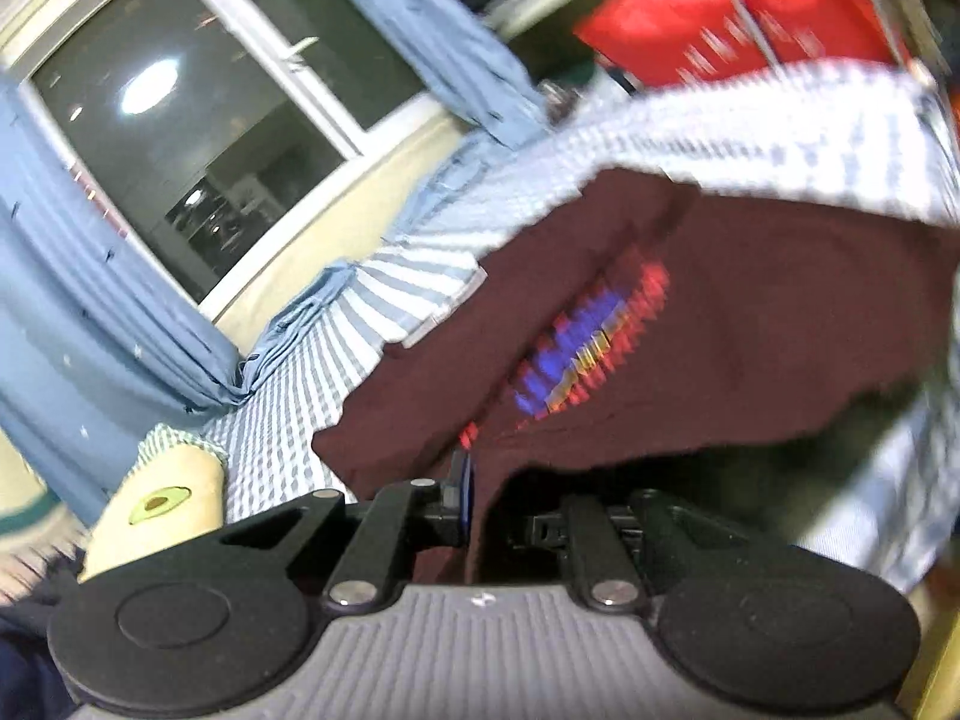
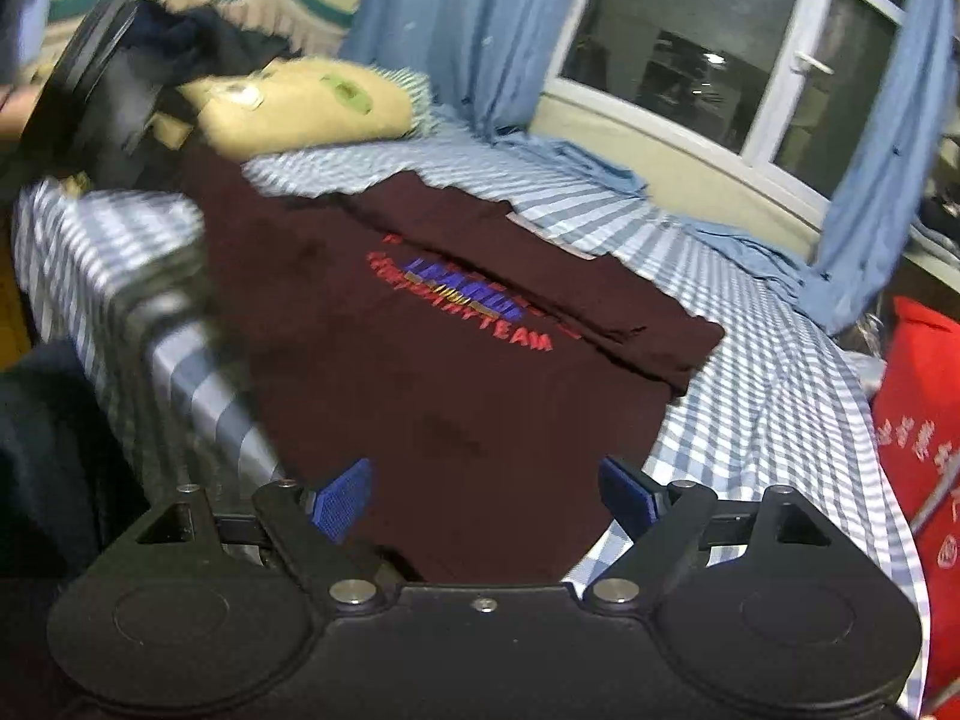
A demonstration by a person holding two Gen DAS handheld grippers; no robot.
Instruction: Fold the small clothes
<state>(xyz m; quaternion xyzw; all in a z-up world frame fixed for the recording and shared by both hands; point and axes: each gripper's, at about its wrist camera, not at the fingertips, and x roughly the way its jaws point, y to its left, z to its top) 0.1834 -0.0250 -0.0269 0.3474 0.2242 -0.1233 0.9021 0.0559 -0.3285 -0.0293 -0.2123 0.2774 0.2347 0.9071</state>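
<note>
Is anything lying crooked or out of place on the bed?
The dark maroon printed T-shirt lies askew on the blue-and-white checked sheet, one side already folded over, its near edge lifted, pinched in the left gripper. Nothing looks damaged.

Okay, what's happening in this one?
A person with a gripper in each hand is folding a dark maroon T-shirt with red and blue lettering on a bed with a blue-and-white checked sheet. The left gripper is shut on an edge of the shirt and holds that fabric raised off the bed. The right gripper hovers open over the shirt's near edge, gripping nothing. One side is already folded in.
</note>
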